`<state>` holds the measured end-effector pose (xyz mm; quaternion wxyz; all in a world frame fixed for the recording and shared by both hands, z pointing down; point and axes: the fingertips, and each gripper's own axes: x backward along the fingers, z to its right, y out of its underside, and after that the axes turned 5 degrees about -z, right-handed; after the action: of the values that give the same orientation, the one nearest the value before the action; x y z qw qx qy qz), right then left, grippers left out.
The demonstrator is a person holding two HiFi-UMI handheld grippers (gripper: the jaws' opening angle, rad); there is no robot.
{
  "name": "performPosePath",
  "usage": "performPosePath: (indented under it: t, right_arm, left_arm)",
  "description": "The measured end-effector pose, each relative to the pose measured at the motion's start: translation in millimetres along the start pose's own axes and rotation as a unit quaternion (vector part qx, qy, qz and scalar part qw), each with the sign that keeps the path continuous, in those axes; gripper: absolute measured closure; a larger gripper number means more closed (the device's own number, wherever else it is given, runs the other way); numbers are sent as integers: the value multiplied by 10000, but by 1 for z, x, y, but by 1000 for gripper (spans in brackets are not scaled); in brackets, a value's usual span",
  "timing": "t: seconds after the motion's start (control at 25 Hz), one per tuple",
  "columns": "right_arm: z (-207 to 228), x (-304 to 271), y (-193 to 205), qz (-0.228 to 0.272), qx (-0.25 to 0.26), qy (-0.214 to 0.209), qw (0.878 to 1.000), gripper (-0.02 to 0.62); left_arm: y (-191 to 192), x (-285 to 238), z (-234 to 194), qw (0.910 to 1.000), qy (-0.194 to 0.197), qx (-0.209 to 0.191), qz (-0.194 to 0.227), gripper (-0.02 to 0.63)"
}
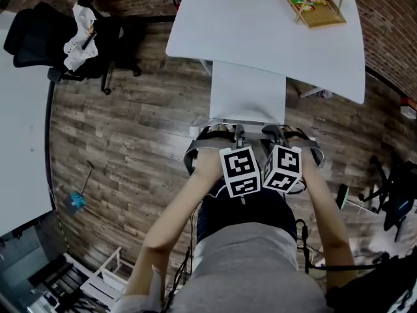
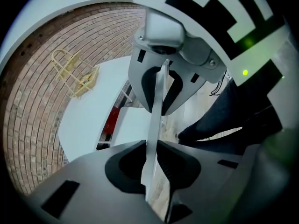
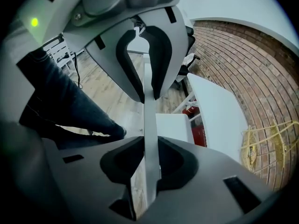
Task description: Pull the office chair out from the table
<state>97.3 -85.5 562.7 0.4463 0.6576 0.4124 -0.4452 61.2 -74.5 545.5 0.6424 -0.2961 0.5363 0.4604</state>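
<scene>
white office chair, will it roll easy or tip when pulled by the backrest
Likely stiff: the white office chair's thin backrest runs straight between left gripper and right gripper. Held that high, it may tilt. Smooth wooden plank floor suggests easy sliding; castors aren't visible.

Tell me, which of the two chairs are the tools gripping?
The white chair by the table: left tool and right tool clamp its backrest. The black chair, holding a white cloth, stands untouched.

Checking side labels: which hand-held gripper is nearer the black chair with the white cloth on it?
Left. The left hand-held gripper clamps the back of the white chair on the side toward the black chair; the right hand-held gripper clamps it farther away.
</scene>
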Motion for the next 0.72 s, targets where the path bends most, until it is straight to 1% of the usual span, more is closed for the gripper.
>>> performPosePath:
  t: [0.16,0.32,0.48,0.56,0.72]
  right_arm:
    - [-2,0,-2,-70,52,-19,10000,505]
    - [-5,0,-4,-55,31,-3,10000,505]
    - [-16,3,-3,-5,-27,-6,10000,506]
    - [-18,4,-2,24,-85,19,10000,508]
    - [-16,3,-2,16,-179,65,9998,506]
  left_arm:
    - [2,0,1,9999,-52,-135,-6,528]
    - [4,1,4,9997,97,-211,85,528]
    - [4,4,14,9992,80,-377,107,528]
    - [4,4,16,9988,-26,-459,137,528]
    - [4,1,14,9949,-530,-815,253,515]
